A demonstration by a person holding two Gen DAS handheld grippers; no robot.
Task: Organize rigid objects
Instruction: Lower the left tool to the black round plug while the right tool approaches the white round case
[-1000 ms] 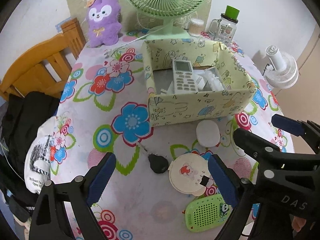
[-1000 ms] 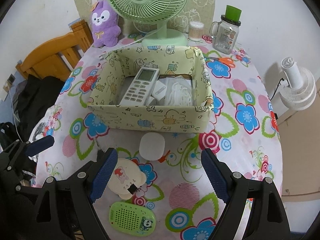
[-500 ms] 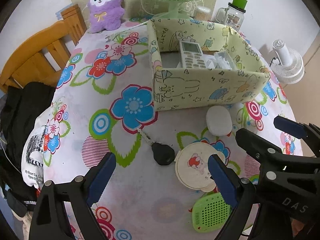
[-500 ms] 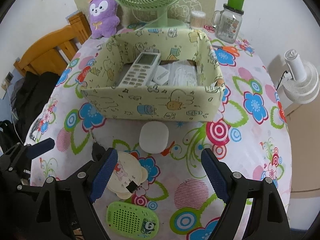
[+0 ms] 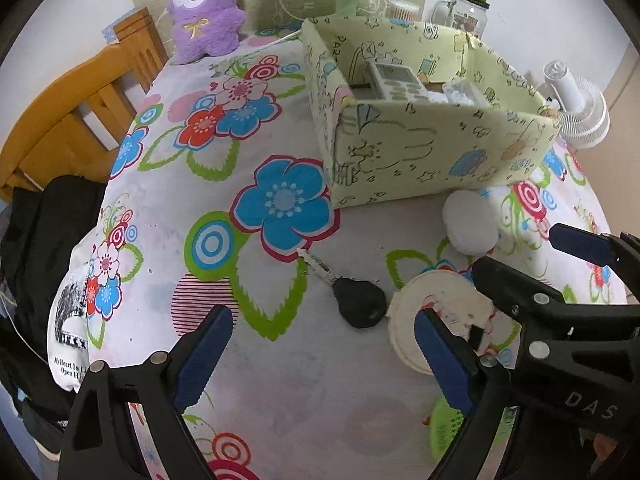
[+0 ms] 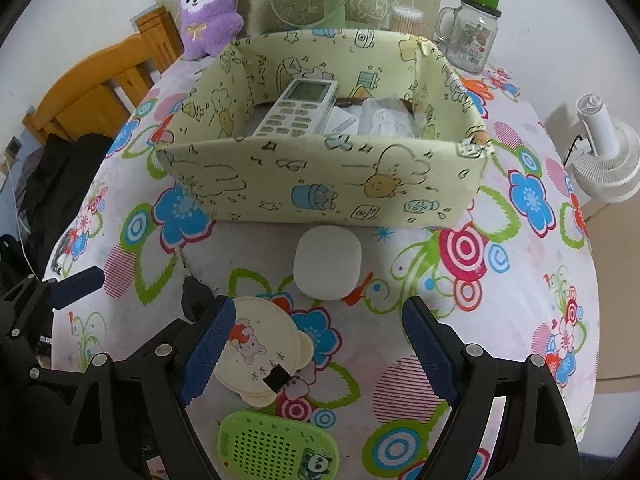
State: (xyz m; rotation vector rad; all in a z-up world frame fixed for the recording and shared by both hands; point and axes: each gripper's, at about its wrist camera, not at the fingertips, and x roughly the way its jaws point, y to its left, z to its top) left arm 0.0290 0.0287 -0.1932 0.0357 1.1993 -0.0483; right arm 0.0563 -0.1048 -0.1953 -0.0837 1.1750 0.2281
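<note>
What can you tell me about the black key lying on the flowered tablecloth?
The key has a bulky, rounded black head, plastic by its look, and a short silver metal blade pointing toward the blue flower. It lies flat on the tablecloth, in front of the yellow box's corner. Its head sits right beside the round cream disc; whether they touch is unclear. No claw touches it.

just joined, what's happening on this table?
A person holds two grippers over a floral tablecloth, tidying small items into the patterned box, which already holds a remote. Left gripper hangs above the black key, jaws closing slightly, nothing between them. Right gripper is open, empty, near the white case and round bear-print item. A green device also waits.
</note>
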